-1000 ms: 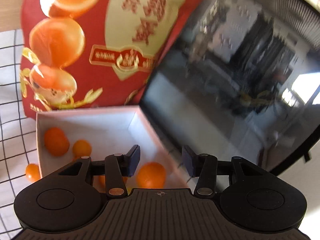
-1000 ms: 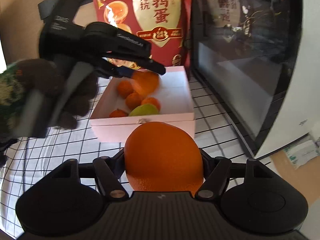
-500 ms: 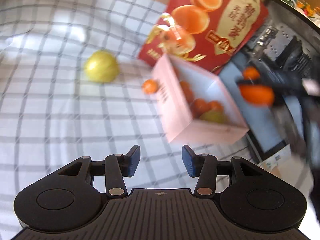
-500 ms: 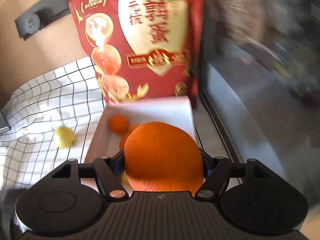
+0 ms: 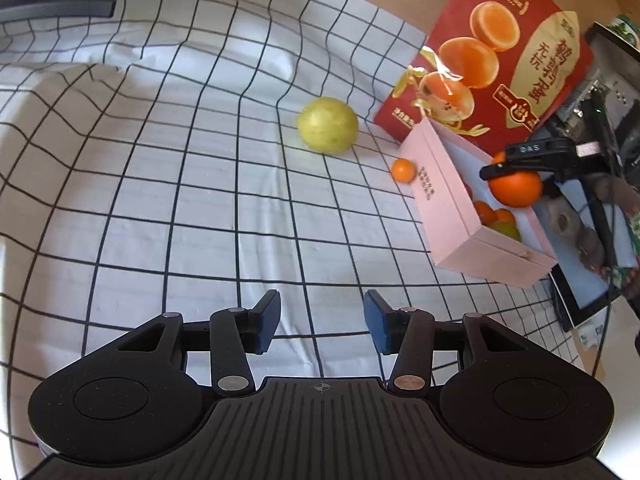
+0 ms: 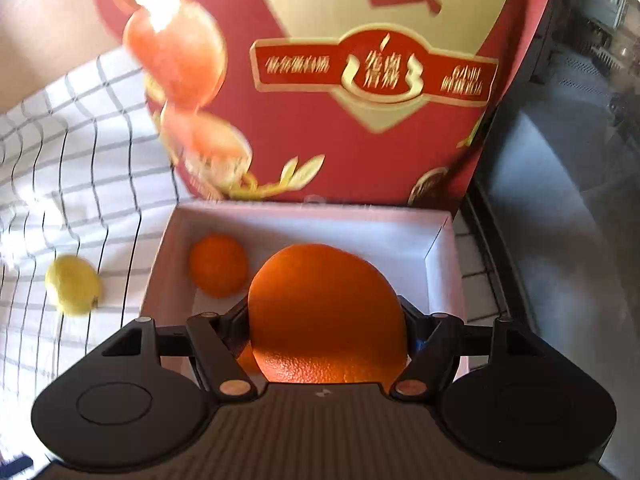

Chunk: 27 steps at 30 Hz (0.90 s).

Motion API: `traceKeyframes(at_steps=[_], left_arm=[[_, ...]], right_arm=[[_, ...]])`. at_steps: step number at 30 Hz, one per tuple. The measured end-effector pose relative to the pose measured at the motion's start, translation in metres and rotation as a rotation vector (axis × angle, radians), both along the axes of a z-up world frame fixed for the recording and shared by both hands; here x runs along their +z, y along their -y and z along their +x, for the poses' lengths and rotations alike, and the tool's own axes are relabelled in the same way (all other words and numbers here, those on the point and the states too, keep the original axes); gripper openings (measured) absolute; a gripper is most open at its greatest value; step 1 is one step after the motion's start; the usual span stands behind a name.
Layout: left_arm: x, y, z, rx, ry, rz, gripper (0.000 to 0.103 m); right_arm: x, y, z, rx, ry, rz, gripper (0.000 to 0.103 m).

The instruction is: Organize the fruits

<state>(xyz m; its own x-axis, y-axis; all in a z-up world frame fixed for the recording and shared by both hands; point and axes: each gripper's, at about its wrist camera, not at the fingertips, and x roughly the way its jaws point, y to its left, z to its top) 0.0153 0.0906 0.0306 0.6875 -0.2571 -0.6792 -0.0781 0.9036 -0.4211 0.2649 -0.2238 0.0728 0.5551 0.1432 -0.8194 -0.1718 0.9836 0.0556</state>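
Black, ribbed and nearest the lens: left gripper (image 5: pixel 322 324) hanging over the checked cloth (image 5: pixel 168 184), blue pads apart with nothing between them, only bare cloth underneath. Lying farther out on that cloth, a yellow-green fruit (image 5: pixel 328 125), and beyond it a small orange (image 5: pixel 403 170) sitting just beside the outer wall of the pink box (image 5: pixel 444 200). Resting inside the box, several small oranges and a greenish fruit (image 5: pixel 506 229). Hovering above the box's open top, the right gripper (image 5: pixel 516 166), clamping a big orange (image 5: pixel 516 188) between its fingers, with a dark-gloved hand (image 5: pixel 612 196) gripping the handle behind. From the right wrist view, filling the near foreground, that same big orange (image 6: pixel 326 316) pinched from both sides by the right gripper (image 6: pixel 326 320), sitting over the box's white interior (image 6: pixel 304 228). Lying at the box's left inside, a smaller orange (image 6: pixel 218 270); outside to the left, the yellow-green fruit (image 6: pixel 72 285), blurred. Standing upright right behind the box, a red printed bag (image 6: pixel 320 80).
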Motion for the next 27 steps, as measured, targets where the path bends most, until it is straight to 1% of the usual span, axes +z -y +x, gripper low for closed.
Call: traceKeyframes(at_steps=[5, 9, 11, 13, 15, 17, 19, 20, 22, 23, 24, 25, 26, 27], left_arm=[[0.001, 0.012, 0.011, -0.04, 0.01, -0.018, 0.05], [0.006, 0.021, 0.008, -0.078, 0.03, -0.02, 0.05], [0.006, 0.02, 0.006, -0.085, 0.028, -0.016, 0.05], [0.004, 0.017, 0.005, -0.076, 0.02, -0.009, 0.05], [0.003, 0.012, 0.006, -0.061, 0.013, -0.007, 0.05], [0.002, 0.007, 0.007, -0.045, 0.011, -0.01, 0.05], [0.0, 0.005, 0.009, -0.038, 0.005, -0.014, 0.05], [-0.002, 0.006, 0.011, -0.039, 0.002, -0.013, 0.05], [-0.004, 0.007, 0.014, -0.045, -0.002, -0.01, 0.05], [-0.005, 0.009, 0.015, -0.047, -0.003, -0.009, 0.05], [-0.005, 0.01, 0.016, -0.049, -0.003, -0.01, 0.05], [-0.006, 0.011, 0.016, -0.05, -0.003, -0.011, 0.05], [-0.006, 0.012, 0.016, -0.051, -0.004, -0.012, 0.05], [-0.006, 0.012, 0.015, -0.052, -0.004, -0.012, 0.05]], right_arm=[[0.005, 0.012, -0.003, -0.043, -0.026, 0.125, 0.071], [0.011, 0.016, 0.006, -0.09, -0.049, 0.13, 0.072], [0.023, 0.023, 0.007, -0.12, 0.009, 0.155, 0.072], [0.039, 0.026, 0.008, -0.121, 0.053, 0.162, 0.073], [0.054, 0.023, 0.006, -0.105, 0.096, 0.14, 0.074], [0.069, 0.016, -0.006, -0.084, 0.186, 0.087, 0.074], [0.078, 0.004, -0.024, -0.054, 0.292, 0.043, 0.078], [0.08, -0.003, -0.035, -0.032, 0.345, 0.033, 0.082], [0.08, -0.015, -0.055, 0.028, 0.443, 0.034, 0.088], [0.077, -0.025, -0.066, 0.065, 0.489, 0.031, 0.09], [0.074, -0.035, -0.073, 0.105, 0.505, 0.018, 0.092], [0.069, -0.048, -0.076, 0.159, 0.484, -0.006, 0.092], [0.065, -0.062, -0.077, 0.228, 0.439, -0.036, 0.092], [0.057, -0.078, -0.078, 0.302, 0.397, -0.084, 0.087]])
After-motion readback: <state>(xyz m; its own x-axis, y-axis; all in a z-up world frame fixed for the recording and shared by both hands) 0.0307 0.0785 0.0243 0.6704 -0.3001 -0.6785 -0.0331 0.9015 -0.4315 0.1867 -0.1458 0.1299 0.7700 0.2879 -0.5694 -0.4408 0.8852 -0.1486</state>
